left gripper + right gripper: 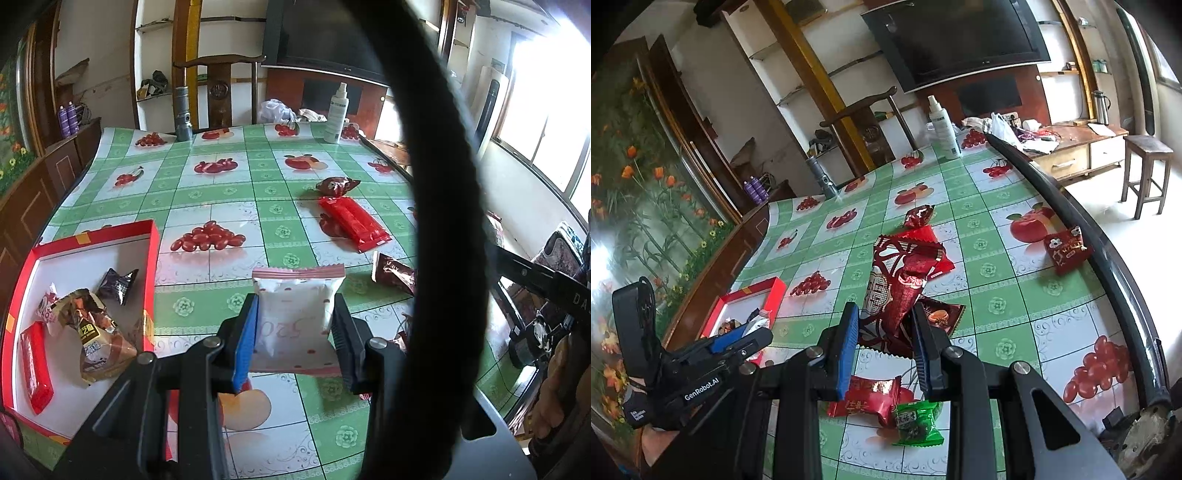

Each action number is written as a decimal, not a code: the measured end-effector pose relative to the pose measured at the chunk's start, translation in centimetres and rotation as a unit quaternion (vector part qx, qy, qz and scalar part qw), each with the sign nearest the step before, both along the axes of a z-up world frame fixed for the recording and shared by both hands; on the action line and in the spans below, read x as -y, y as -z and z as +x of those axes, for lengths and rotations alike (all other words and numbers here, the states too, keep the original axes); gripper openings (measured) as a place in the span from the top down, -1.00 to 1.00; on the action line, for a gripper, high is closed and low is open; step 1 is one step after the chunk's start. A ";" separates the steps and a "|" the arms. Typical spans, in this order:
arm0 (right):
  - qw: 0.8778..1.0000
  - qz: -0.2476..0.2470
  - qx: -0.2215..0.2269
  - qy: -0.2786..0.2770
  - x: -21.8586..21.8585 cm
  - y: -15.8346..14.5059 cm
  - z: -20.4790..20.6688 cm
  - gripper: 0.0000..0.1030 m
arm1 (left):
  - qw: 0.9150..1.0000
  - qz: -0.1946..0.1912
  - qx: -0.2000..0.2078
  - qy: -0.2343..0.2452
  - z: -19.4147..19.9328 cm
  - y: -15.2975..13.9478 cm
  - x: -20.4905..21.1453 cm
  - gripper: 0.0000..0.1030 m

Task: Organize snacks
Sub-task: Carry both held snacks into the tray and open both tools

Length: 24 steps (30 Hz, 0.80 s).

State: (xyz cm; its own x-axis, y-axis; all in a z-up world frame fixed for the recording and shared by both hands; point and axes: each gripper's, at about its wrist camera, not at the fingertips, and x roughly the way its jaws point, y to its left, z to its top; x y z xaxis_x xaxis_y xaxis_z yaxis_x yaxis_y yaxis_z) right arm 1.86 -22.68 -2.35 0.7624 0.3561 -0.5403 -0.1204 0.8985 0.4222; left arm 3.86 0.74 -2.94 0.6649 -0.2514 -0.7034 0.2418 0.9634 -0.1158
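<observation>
**Both grippers clamped on snack packets above the table**

Nearest, the left gripper (295, 328) is closed on one white packet (297, 314) with pink crimped ends, held above the green fruit-print tablecloth (229, 199) near its front edge. The packet's long axis runs away from the gripper, its far crimped end pointing toward the middle of the table; its near end is hidden behind the fingers.

The right gripper (884, 343) is closed on one dark red patterned wrapper (890, 291), crumpled and standing roughly upright, its top end leaning toward the far edge. Beneath that gripper lie two packets, one red (871, 400) and one green (916, 424), touching, each partly covered by the fingers. A brown packet (940, 315) shows just behind the held wrapper, mostly hidden.

At the table's left edge sits one red box (151, 236), white inside, holding about four snacks: a flat red one, a brown-gold bag, a dark twisted candy and a small white-red one half buried.

Mid-table lie a long red packet (352, 221), pointing diagonally toward the far edge, and a crumpled dark red one (336, 184) beyond it. One small red packet (1065, 249) sits at the right edge.

At the far edge stand one white spray bottle (337, 114) and one grey flashlight (183, 114). A thick black cable (436, 184) blocks the left camera's right side.
</observation>
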 end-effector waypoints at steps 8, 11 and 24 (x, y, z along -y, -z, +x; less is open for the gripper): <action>1.000 -0.006 0.005 -0.017 -1.5 -0.6 0.1 0.47 | 1.000 0.001 0.005 -0.007 -0.1 -0.1 -0.5 0.23; 0.999 -0.005 0.009 -0.035 -2.6 -0.8 0.3 0.47 | 1.000 0.003 0.006 -0.018 0.1 -0.2 -1.2 0.23; 0.997 -0.017 0.020 -0.078 -7.2 -1.8 1.1 0.47 | 0.999 -0.010 0.022 -0.046 -0.3 -1.2 -4.4 0.22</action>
